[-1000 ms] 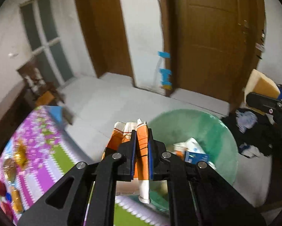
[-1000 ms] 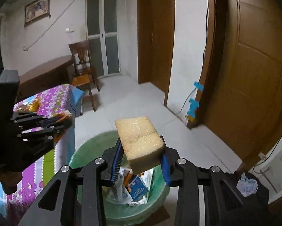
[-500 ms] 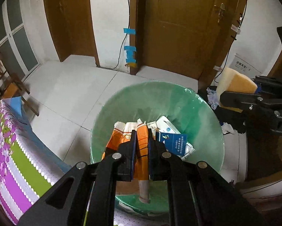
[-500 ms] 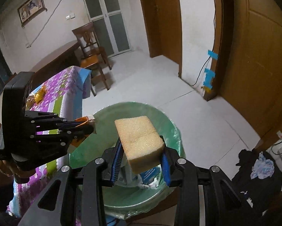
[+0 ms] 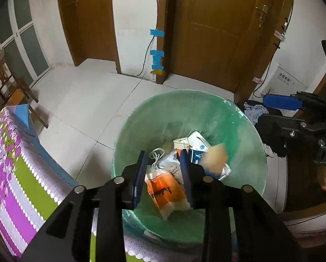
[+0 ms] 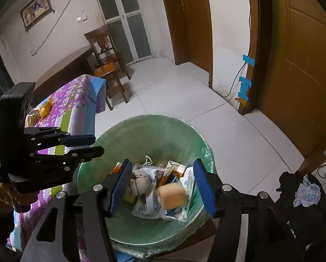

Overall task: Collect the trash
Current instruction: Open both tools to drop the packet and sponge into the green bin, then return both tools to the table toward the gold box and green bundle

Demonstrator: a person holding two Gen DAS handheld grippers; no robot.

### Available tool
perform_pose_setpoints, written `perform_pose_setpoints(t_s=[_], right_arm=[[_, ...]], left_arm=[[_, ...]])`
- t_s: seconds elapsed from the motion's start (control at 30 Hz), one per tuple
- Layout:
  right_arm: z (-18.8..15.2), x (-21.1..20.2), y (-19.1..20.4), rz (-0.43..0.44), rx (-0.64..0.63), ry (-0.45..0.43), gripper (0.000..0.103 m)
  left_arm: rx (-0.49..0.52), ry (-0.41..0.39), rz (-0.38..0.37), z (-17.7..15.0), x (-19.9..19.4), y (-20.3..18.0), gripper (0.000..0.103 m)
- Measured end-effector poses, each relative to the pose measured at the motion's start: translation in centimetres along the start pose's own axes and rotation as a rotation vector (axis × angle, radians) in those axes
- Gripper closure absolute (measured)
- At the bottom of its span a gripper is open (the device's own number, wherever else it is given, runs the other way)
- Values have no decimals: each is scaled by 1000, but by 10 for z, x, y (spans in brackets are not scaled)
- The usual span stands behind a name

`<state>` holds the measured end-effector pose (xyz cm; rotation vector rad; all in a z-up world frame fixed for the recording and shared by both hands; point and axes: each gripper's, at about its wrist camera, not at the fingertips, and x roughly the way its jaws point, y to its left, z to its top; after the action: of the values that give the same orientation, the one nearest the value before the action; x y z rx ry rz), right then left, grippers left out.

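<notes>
Dim indoor light, fisheye-bent dark corners, falling sponge (image 6: 171, 196) motion-blurred.

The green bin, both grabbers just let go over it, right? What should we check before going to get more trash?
1. Left gripper free of the orange wrapper: ok, its jaws are opening and the wrapper sits below them in the bin.
2. Right gripper free of the sponge: ok, jaws opening, the blurred sponge is dropping.
3. Both pieces inside the green bin: ok for the wrapper; the sponge is within the rim.
4. Bin has room: ok, trash only covers the bottom.
5. More trash on the flowered tablecloth: cannot tell, only yellowish packets show there.
</notes>
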<state>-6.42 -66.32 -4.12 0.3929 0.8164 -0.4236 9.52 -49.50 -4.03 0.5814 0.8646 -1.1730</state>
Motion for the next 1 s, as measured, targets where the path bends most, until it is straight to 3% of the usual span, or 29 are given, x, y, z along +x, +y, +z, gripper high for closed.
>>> perform_pose_setpoints(t_s=[0.27,0.4,0.5,0.7,1.0], right_arm=[[-8,-4,12,-3,-30,-10,43],[-13,-8,33,21,-61,-37,43],[-19,-9,57,65,-105,-51,43],[-30,5,125,170,-243,-33,43],[-35,37,255,305,-466,-18,41]], left_arm=[[-34,-51,66,-18,-26,14,73],[-72,-74,104,-35,-47,34,73],[-129,-91,160,-54,-70,64,67],[-268,-127,254,-103,-122,127,63],[-501,-184,394,-210,-207,207,59]])
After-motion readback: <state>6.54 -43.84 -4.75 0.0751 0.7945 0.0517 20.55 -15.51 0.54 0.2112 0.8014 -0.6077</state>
